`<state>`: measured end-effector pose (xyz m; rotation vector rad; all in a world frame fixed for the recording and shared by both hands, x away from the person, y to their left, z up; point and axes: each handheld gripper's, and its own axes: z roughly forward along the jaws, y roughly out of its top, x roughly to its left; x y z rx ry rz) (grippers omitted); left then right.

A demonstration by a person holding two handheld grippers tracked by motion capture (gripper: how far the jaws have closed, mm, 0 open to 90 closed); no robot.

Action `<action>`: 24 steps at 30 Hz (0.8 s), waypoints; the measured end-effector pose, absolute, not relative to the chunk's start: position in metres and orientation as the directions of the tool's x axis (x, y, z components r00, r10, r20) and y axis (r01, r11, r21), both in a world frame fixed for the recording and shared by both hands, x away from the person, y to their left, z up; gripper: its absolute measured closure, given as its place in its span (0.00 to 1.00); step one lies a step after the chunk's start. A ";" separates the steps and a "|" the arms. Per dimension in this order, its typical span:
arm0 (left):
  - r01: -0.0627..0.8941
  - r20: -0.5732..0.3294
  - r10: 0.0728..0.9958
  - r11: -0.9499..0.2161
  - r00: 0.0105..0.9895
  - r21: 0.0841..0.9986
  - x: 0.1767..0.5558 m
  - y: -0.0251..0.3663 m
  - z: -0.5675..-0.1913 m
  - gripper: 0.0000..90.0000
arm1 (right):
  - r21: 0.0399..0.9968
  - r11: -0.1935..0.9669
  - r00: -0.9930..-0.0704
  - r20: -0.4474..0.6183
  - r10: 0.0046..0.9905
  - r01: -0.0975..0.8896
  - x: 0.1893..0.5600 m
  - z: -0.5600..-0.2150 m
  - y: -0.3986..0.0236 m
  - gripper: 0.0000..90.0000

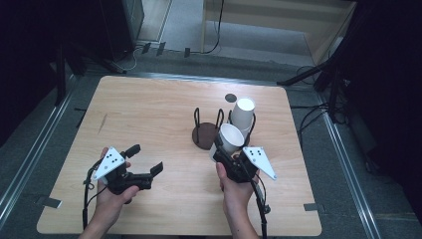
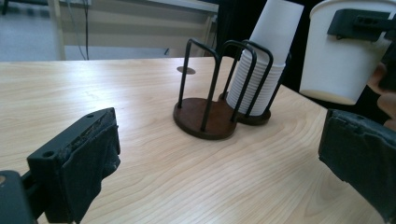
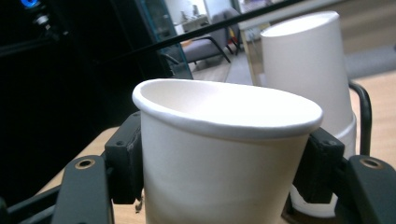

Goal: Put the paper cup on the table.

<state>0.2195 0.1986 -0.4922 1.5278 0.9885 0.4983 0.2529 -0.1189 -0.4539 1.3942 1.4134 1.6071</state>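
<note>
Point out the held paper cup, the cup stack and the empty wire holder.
held paper cup (image 3: 219, 163), right gripper view, side wall
cup stack (image 2: 259, 84), left gripper view, ribbed rims
empty wire holder (image 2: 203, 123), left gripper view, round base

Hand-held grippers: two, a left hand-held gripper (image 1: 147, 160) and a right hand-held gripper (image 1: 225, 149)
Loose paper cups: one, the single cup (image 1: 228, 139)
Cup stacks: one, the nested stack (image 1: 242, 115); its cup number can't be counted
Wire holders: one, the dark holder (image 1: 206, 133)
Tabletops: one, the wooden tabletop (image 1: 149, 114)

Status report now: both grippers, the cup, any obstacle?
Left gripper open, empty. Right gripper shut on paper cup, mouth up. Cup stack in wire holder just ahead.
</note>
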 end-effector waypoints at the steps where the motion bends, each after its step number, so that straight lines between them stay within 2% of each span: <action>1: 0.314 -0.220 0.814 0.049 0.538 0.948 0.219 0.202 -0.494 0.00 | 0.949 -0.245 -0.297 0.296 0.908 0.196 0.252 -0.454 -0.120 0.34; 6: 0.365 -0.284 0.829 0.105 0.482 0.925 0.220 0.217 -0.503 0.00 | 0.971 -0.177 -0.311 0.221 0.924 0.163 0.251 -0.457 -0.129 0.34; 17: 0.389 -0.287 0.866 0.118 0.410 0.913 0.218 0.246 -0.513 0.00 | 0.992 -0.098 -0.300 0.118 0.947 0.082 0.251 -0.465 -0.163 0.34; 24: 0.392 -0.297 0.886 0.147 0.356 0.908 0.215 0.269 -0.522 0.00 | 0.995 -0.085 -0.287 0.096 0.953 0.050 0.252 -0.474 -0.190 0.32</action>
